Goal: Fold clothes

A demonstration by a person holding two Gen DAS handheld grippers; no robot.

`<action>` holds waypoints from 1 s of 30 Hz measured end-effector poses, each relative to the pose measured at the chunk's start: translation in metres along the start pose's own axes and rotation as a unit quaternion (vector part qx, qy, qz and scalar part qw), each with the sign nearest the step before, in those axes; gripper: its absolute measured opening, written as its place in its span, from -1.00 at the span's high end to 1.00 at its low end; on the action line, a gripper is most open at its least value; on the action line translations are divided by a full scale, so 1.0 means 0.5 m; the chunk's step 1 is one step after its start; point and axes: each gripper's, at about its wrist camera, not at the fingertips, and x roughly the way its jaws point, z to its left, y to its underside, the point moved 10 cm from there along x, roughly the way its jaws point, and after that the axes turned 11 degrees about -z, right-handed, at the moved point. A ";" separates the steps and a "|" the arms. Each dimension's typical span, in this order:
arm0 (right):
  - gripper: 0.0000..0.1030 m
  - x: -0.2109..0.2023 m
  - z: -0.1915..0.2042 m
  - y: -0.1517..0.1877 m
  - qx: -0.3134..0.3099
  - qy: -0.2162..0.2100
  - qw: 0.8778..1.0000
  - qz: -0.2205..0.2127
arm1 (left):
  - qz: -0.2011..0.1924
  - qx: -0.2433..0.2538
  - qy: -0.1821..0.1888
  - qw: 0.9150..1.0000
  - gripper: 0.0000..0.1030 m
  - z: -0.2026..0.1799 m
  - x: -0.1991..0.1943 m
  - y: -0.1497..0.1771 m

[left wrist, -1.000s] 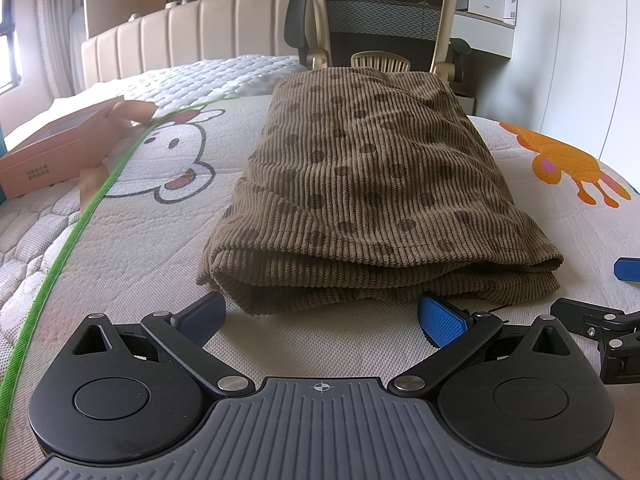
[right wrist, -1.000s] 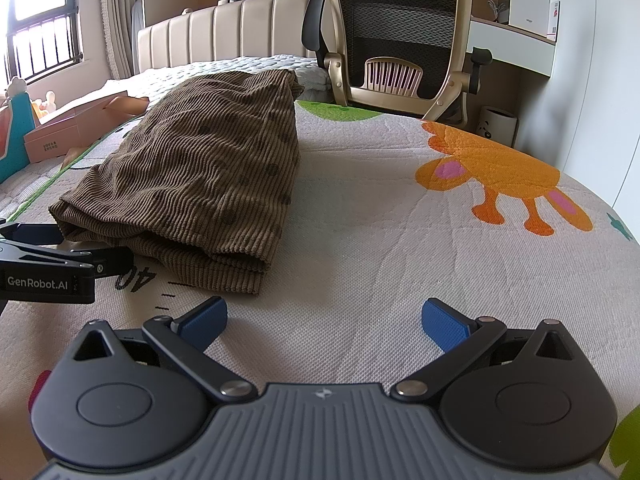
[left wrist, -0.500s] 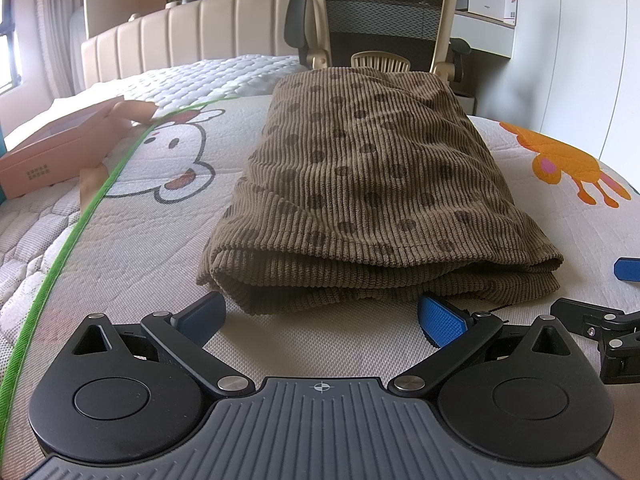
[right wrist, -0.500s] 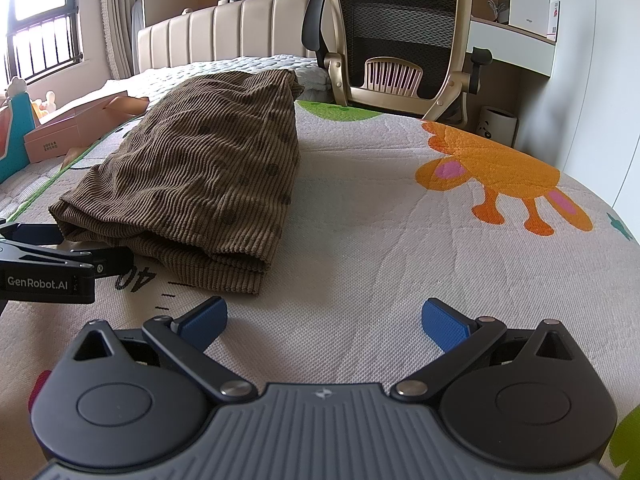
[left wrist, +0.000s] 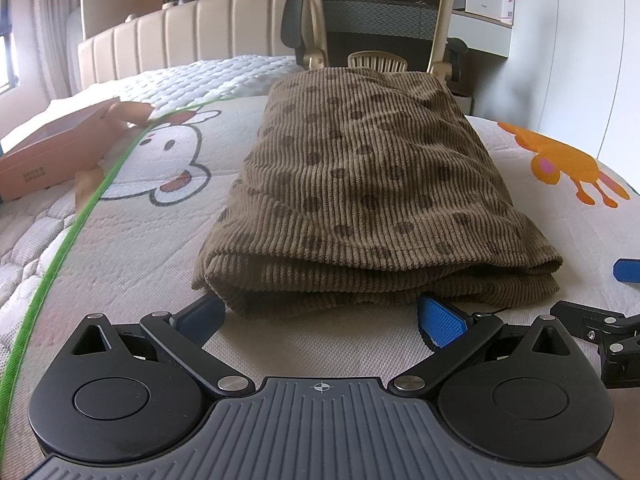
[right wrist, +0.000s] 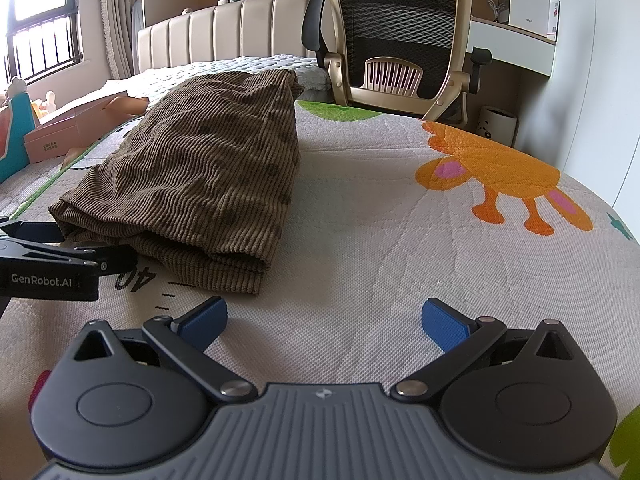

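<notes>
A pink cardboard box (left wrist: 56, 146) sits well off to the left of the left gripper's spread jaws, beyond the green line printed on the cartoon-patterned mat (left wrist: 132, 216), out of the working area. The left gripper (left wrist: 320, 314) rests low on the mat, released and holding nothing, its two blue pads just short of the near edge of the brown corduroy garment (left wrist: 360, 184), one pad near each end of that edge. The garment lies directly ahead of these jaws, already doubled into a long rectangle with stacked layers showing at the near hem (the dotted pattern runs its whole length), and stretches away toward the office chair (left wrist: 384, 28) at the far side of the mat. The placement suggests the near hem is lined up for a lift-and-carry toward the far end, though whether another fold is intended cannot be told.

In the right wrist view the same garment (right wrist: 208, 176) sits forward and left of the right gripper (right wrist: 324, 318), whose jaws are likewise spread wide and empty over bare mat, clear of the cloth. The left gripper's black body (right wrist: 48, 268) shows at the left edge, touching or nearly touching the garment's corner. An orange cartoon animal (right wrist: 492, 168) is printed ahead and to the right of the jaws, with nothing lying on it.
</notes>
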 end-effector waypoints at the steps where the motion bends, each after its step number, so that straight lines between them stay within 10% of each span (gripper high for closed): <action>1: -1.00 0.000 0.000 0.000 0.001 0.000 1.000 0.000 | 0.000 0.001 0.000 1.000 -1.00 0.000 0.000 0.000; 12: -1.00 -0.001 0.000 0.001 0.002 0.001 1.000 0.000 | 0.004 0.003 0.008 1.000 -1.00 -0.006 0.012 -0.006; 18: -1.00 -0.002 0.000 0.002 0.003 0.001 1.000 0.000 | 0.068 -0.009 0.006 0.998 -1.00 -0.011 0.004 -0.005; 30: -1.00 -0.001 -0.003 0.002 0.002 0.002 1.000 0.000 | 0.043 -0.015 -0.021 0.999 -1.00 -0.018 -0.007 0.002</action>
